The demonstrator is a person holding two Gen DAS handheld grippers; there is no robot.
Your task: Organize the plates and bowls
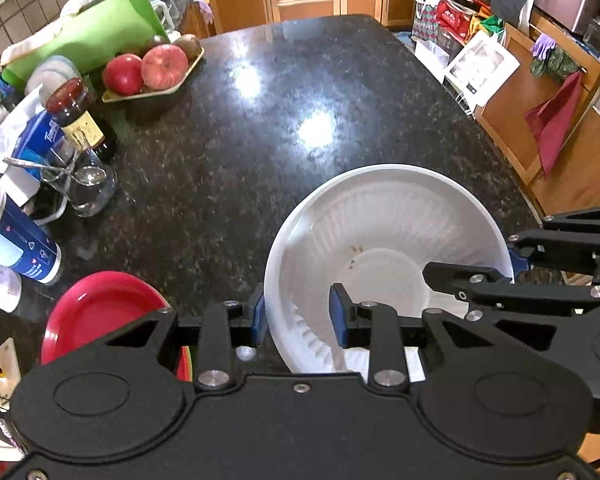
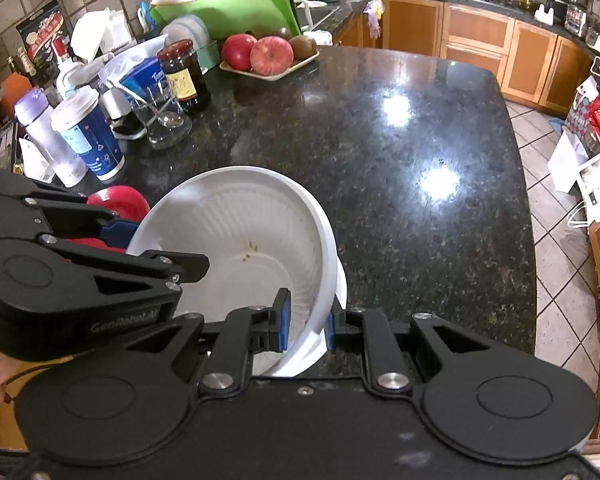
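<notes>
A large white ribbed bowl [image 1: 384, 240] is held tilted over the dark granite counter [image 1: 260, 128], with a second white bowl under it [image 2: 340, 288]. My left gripper [image 1: 298, 318] straddles its left rim, jaws a hand's width apart, pads not pressing it. My right gripper [image 2: 306, 322] is shut on the bowl's [image 2: 236, 232] right rim; it also shows in the left wrist view [image 1: 512, 264]. A red plate [image 1: 100, 312] lies on the counter to the left of the bowl, seen partly in the right wrist view [image 2: 120, 200].
Along the left edge stand a blue-and-white cup [image 2: 88, 136], a glass with a spoon [image 2: 162, 120], a dark jar [image 2: 184, 76] and a tray of apples [image 2: 260, 56]. A green cutting board [image 2: 224, 8] leans behind. The counter edge drops to tiled floor on the right.
</notes>
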